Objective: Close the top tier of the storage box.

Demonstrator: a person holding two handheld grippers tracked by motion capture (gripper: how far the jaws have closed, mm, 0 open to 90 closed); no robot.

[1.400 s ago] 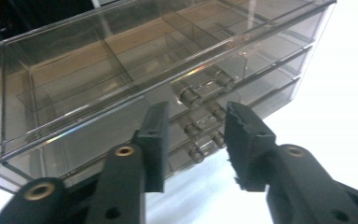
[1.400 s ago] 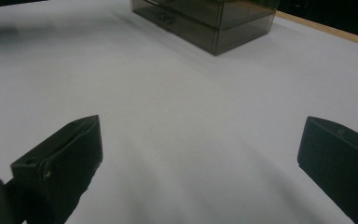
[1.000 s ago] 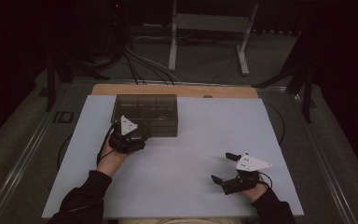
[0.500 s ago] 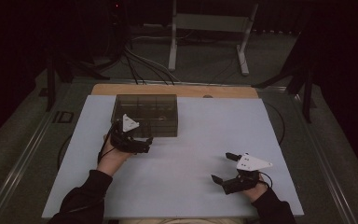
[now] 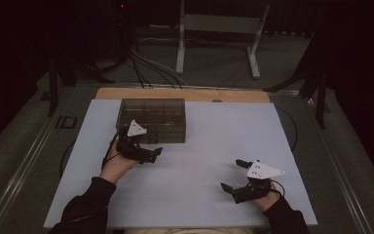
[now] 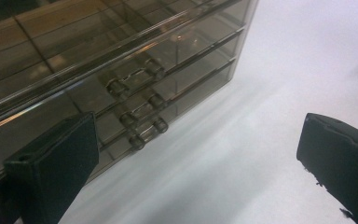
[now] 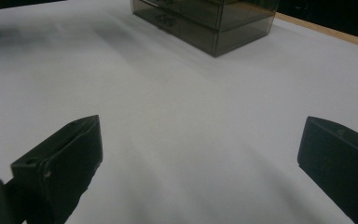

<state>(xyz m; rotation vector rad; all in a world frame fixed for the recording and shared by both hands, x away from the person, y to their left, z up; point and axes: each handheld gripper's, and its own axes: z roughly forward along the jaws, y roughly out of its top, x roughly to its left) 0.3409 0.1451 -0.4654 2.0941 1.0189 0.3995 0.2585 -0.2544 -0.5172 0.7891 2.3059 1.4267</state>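
Since the earlier high view, my left gripper (image 5: pixel 148 155) has just been opening its jaws, and they now stand wide apart with nothing between them, released just in front of the drawer box (image 5: pixel 152 119). Its hand has eased slightly back from the box front; the right one has kept its place.

Nearest to me, the right gripper (image 5: pixel 230 176) rests well apart from the box, toward its right and closer to my edge of the white mat (image 5: pixel 214 141). Its jaws are spread wide and hold nothing.

Farther off, the box stands upright at the far left of the mat, close to the wooden strip (image 5: pixel 185 94) behind it.

I judge the box to be rigid smoked plastic, light, smooth and slippery, liable to slide on the mat if a drawer is tugged without bracing. The walls are too broad for these jaws, so the sensible hold is a drawer handle (image 6: pixel 131 78), pinched across its thin bar.

The left gripper view gives me what the high view cannot: 3 small bar handles stacked on the front, each on 2 stubby posts, and divider lines through the lid. The right gripper view shows the box (image 7: pixel 209 21) from its corner, with 1 handle visible. The high view alone lays out both hands against the box.
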